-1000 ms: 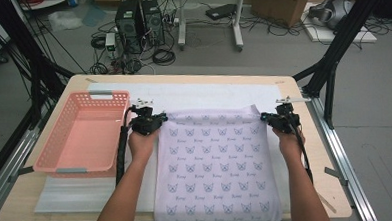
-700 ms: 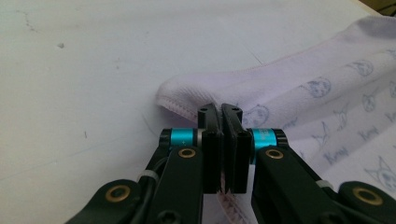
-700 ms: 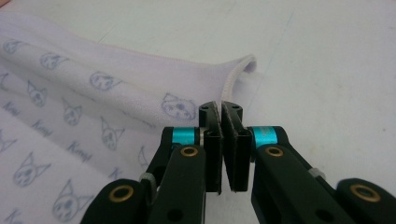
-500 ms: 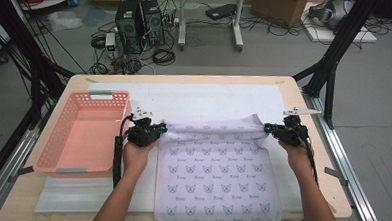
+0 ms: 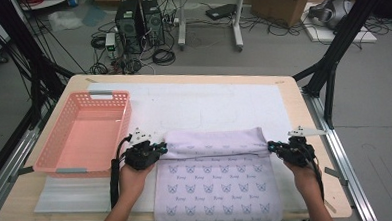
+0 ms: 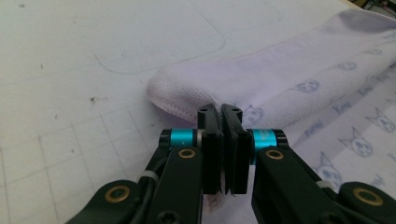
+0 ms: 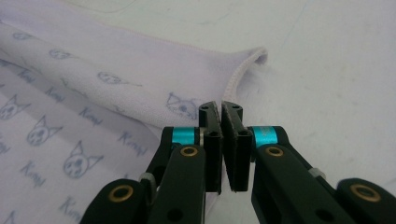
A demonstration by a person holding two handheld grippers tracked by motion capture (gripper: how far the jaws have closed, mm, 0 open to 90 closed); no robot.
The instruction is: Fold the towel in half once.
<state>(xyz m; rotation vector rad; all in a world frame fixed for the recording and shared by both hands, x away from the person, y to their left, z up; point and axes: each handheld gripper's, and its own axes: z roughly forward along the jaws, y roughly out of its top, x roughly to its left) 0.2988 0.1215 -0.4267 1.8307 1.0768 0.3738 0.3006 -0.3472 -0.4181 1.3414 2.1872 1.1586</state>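
Over the white table mat (image 5: 208, 102), both tools, left (image 5: 161, 148) and right (image 5: 270, 147), point inward, pinching the towel's (image 5: 217, 184) folded-over corners.

Left gripper (image 5: 160, 148) and right gripper (image 5: 271, 147), jaws clamped

towel (image 5: 217, 189): near edge cut off by frame bottom | pinched corners: hidden inside gripper jaws, probably hem

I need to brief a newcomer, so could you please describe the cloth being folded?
On the wooden table, right of the pink basket, lies a pale lilac towel. It alone bears small cat faces, and its far edge is folded over.
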